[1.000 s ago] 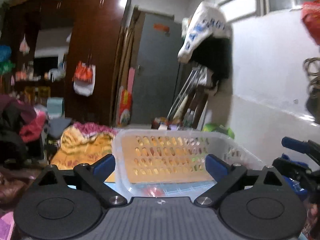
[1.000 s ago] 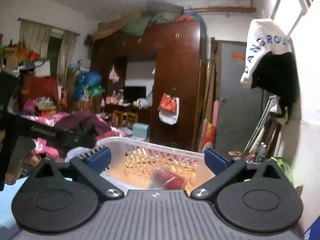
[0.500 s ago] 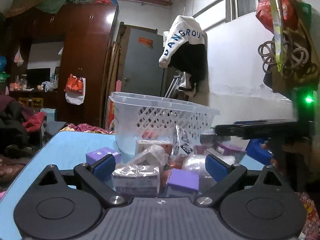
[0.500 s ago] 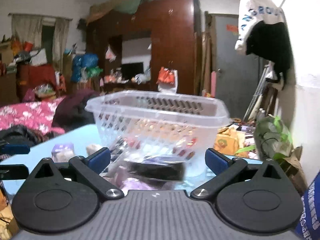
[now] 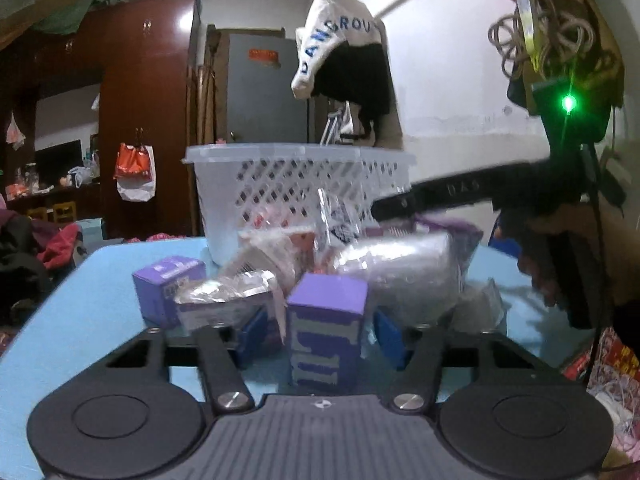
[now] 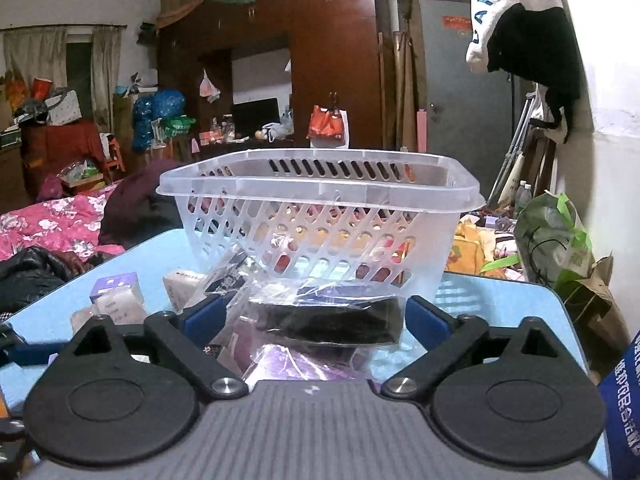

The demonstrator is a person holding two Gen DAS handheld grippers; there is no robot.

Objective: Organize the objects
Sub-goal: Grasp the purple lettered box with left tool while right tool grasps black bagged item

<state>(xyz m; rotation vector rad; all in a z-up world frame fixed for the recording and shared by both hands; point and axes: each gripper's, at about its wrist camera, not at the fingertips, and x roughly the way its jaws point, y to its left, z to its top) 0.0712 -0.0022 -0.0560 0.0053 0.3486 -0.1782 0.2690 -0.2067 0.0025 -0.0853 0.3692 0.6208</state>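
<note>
From the left wrist camera, the left gripper (image 5: 326, 334) sits low over the blue table (image 5: 92, 300). Its jaws are closing around an upright purple box (image 5: 326, 340) that stands between the blue pads; a sliver of gap still shows on either side, so the pads are not yet pressing on it. A second ago this view looked down into the basket from above with the jaws spread wide; half a second ago the box was lying just ahead of the open fingers. At ten o'clock from the box sits another small purple box (image 5: 168, 284), and between them lies a shiny wrapped packet (image 5: 224, 300). At one o'clock is a bulky clear plastic bag (image 5: 404, 276). The white lattice basket (image 5: 300, 184) stands at twelve o'clock, well behind the heap. At two o'clock the right gripper (image 5: 440, 196) reaches across in a person's hand (image 5: 560, 240).

From the right wrist camera, the right gripper (image 6: 312, 320) is wide, its jaws just starting to close, with a clear bag holding something black (image 6: 332, 322) lying between them, untouched by the pads as far as I can see. A purple packet (image 6: 296, 360) lies beneath it, at six o'clock. The basket (image 6: 320, 200) fills twelve o'clock, on the table just beyond the bag. Earlier this camera looked over the basket's rim from higher; now it sees the side wall. At nine o'clock sit a small purple-topped box (image 6: 116, 292) and a white carton (image 6: 184, 284).
</note>
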